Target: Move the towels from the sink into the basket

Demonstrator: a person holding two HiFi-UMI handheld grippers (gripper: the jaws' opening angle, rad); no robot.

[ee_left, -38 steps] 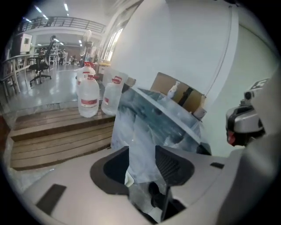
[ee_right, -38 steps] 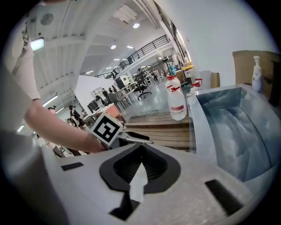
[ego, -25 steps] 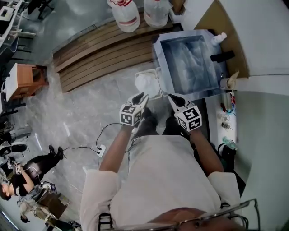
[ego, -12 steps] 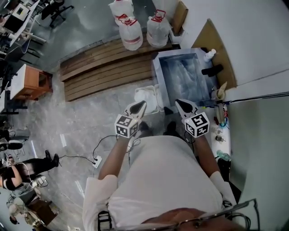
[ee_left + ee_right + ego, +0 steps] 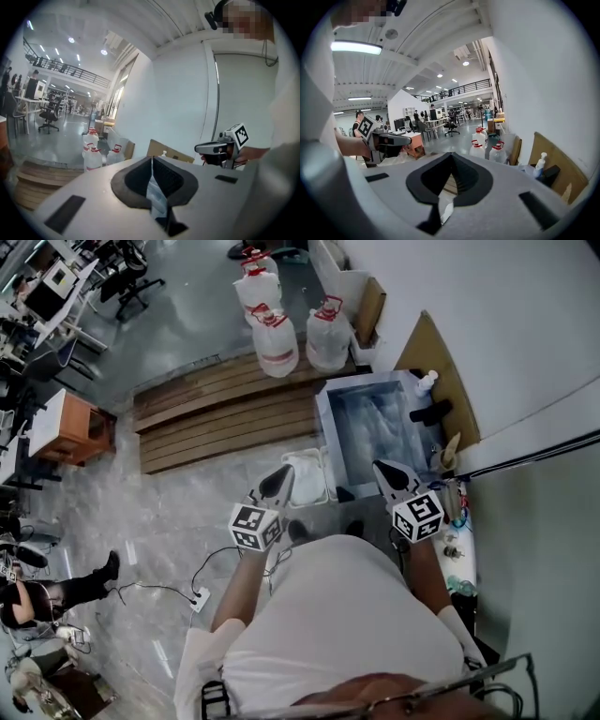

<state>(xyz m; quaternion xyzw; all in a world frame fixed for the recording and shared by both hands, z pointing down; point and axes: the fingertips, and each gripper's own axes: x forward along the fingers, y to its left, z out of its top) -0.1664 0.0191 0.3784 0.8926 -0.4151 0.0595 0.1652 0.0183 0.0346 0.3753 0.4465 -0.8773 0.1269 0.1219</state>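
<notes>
Noted left gripper [image 5: 284,474] centre-left in the head view, clenched on nothing, jaws just closed down. Noted right gripper [image 5: 382,468] centre-right, likewise pressed together and empty in its own view. Located sink [image 5: 324,427] upper centre-right, holding pale rumpled towels [image 5: 375,427]. Located white basket [image 5: 323,465] just left of the sink, with a white lump inside, likely a towel. Judged step in hand: reach into the sink for a towel. To do it well: spread jaws before descending, pinch a raised fold, lift clear of the rim, release only over the basket. Counted: two grippers, one sink, one basket, three water jugs [image 5: 277,338] at top, one pump bottle [image 5: 427,381]. Could not count towels.
</notes>
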